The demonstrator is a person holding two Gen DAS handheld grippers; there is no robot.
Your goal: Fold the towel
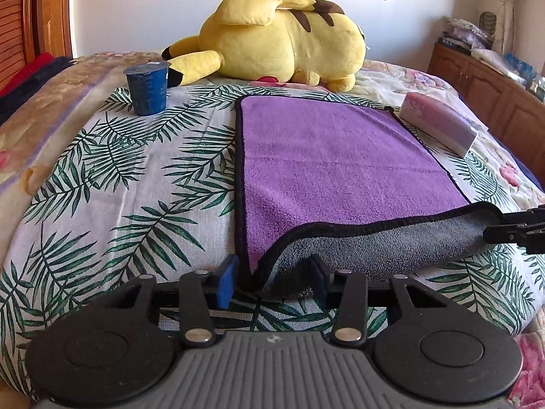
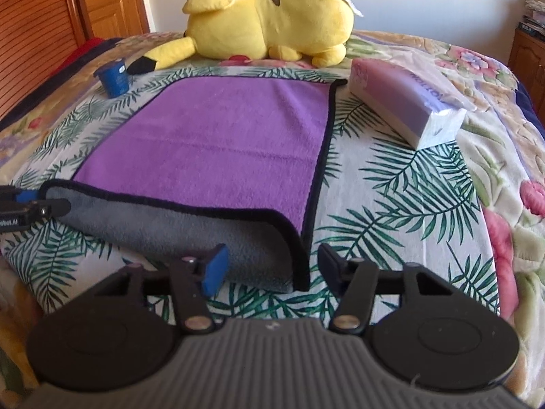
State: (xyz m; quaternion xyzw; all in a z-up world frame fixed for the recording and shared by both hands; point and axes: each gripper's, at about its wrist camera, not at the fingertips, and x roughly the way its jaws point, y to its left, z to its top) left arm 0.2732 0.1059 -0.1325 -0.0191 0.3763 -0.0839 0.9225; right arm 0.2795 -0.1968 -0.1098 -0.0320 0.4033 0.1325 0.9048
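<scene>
Towel (image 1: pixel 340 170) purple face up, flat on the bed (image 1: pixel 102 187) over the palm-leaf sheet, near edge curled back so the grey underside shows. Near corners sit right at the two tools

Left hand-held gripper (image 1: pixel 272 279): jaws spread wide, near-left corner of the towel lying between the fingers, not pinched. Right hand-held gripper (image 2: pixel 269 267): also spread wide, near-right corner just ahead and between the fingers, not pinched either

Looks like the pre-grasp for the first fold. To do it well:
- push each tool forward so the black hem is fully between the pads before closing, catching the towel only, not the sheet under it
- grab both layers of the curled edge or flatten it first, otherwise the fold starts skewed
- lift both corners together, keep the edge taut, carry to the far edge and line up the hems

Watch the blue cup (image 1: pixel 148 88) on the far left, the tissue pack (image 2: pixel 408 109) on the far right and the yellow plush (image 1: pixel 272 41) just beyond the far edge; don't overshoot
</scene>
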